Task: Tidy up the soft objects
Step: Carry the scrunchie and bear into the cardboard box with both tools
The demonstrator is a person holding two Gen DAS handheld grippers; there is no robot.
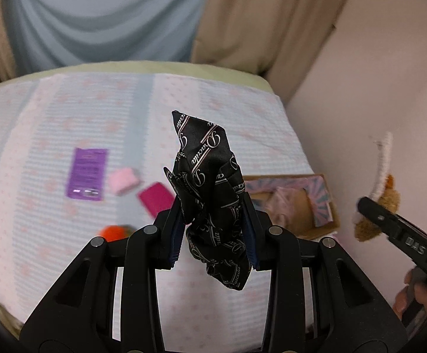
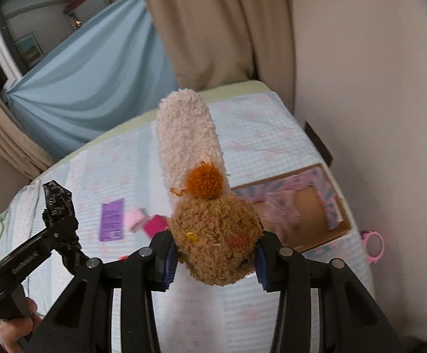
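Note:
My left gripper (image 1: 213,220) is shut on a black satin scrunchie (image 1: 210,182) with white script, held up above the bed. It also shows in the right wrist view (image 2: 61,223) at far left. My right gripper (image 2: 215,253) is shut on a brown and cream plush toy (image 2: 213,235) with an orange pompom, held above the bed; the toy shows at the right edge of the left wrist view (image 1: 381,200). An open cardboard box (image 2: 301,214) holding pink fabric sits on the bed by the wall, also in the left wrist view (image 1: 299,203).
On the striped bedspread (image 1: 66,117) lie a purple card (image 1: 87,173), a light pink soft block (image 1: 123,181), a magenta block (image 1: 156,198) and an orange thing (image 1: 113,232). A pink ring object (image 2: 374,245) lies right of the box. Curtains and a wall border the bed.

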